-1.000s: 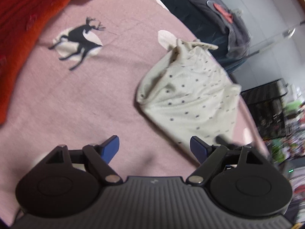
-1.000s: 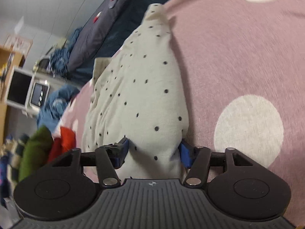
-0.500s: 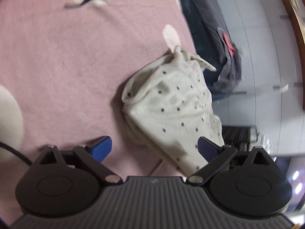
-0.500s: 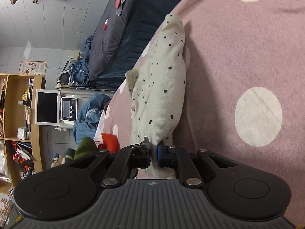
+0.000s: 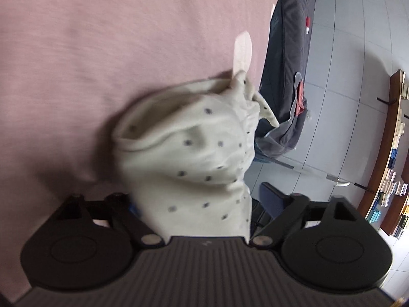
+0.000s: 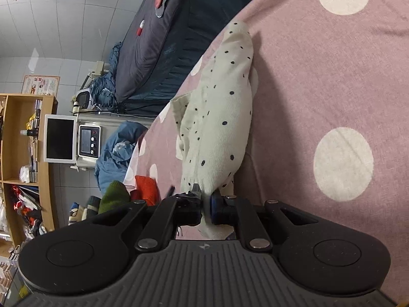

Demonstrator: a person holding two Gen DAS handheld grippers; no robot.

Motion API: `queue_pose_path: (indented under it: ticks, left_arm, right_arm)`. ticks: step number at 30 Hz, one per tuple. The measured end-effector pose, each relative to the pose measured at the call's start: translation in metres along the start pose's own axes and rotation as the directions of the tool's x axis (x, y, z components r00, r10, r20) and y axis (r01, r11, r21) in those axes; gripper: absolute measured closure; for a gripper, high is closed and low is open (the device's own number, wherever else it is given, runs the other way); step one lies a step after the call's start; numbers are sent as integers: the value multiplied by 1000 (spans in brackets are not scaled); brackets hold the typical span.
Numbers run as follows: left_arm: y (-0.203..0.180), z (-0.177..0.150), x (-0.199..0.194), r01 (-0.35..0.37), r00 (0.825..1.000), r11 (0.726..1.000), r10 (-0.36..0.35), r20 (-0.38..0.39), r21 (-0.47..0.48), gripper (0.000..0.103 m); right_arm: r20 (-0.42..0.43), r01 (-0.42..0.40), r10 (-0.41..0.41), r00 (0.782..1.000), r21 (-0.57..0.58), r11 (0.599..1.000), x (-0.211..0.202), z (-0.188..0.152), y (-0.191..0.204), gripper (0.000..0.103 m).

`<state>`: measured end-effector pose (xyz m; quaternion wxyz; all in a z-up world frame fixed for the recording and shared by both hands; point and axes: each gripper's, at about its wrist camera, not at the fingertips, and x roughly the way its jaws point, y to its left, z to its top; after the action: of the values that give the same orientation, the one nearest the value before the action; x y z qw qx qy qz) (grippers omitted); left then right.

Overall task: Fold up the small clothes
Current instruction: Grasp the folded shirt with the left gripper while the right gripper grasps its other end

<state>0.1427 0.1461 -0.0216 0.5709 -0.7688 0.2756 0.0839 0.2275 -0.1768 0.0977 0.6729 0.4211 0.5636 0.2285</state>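
A small cream garment with dark dots (image 5: 194, 158) lies bunched near the edge of a pink blanket (image 5: 102, 51). In the left wrist view my left gripper (image 5: 202, 202) is open, its jaws wide apart, with the garment's near end lying between them. In the right wrist view the same garment (image 6: 219, 117) stretches away from me along the blanket (image 6: 319, 81). My right gripper (image 6: 206, 204) is shut on the garment's near end.
The blanket's edge runs just beyond the garment, with a dark grey quilt (image 6: 158, 41) past it. A shelf (image 6: 23, 158), a white device (image 6: 60, 138), and a pile of blue, green and red clothes (image 6: 120, 179) are at the left. White dots mark the blanket (image 6: 342, 163).
My right gripper shut on the garment's end and stayed shut. My left gripper, still open, moved forward until the garment's near end lay between its jaws.
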Motion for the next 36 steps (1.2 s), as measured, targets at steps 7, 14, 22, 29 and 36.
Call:
queue_pose_path:
  ticks: [7,14,22,29,36]
  left_arm:
    - [-27,8,10,-140,990,969,141,7,202,89]
    - [-23,13,16,-164,986,964,167,6,210,90]
    - [-42,16,28,-237,969,922,245,11,308,90]
    - [-64,15,49,-322,941,867,336,30,379,89]
    - [-98,4,71,-429,883,723,462,83,541,88]
  right_arm:
    - [-29,105,-107,994,-86,991,3,-1,-5,71]
    - [98,214,-194,976,-282,935,0,27,-11,22]
    - [165,191,-153,974,-243,951,42,69,-29,10]
    - [194,182,-128,973,-294,938,80,73,-15,22]
    - [159,227,-187,970,-294,929,87,75,-10,84]
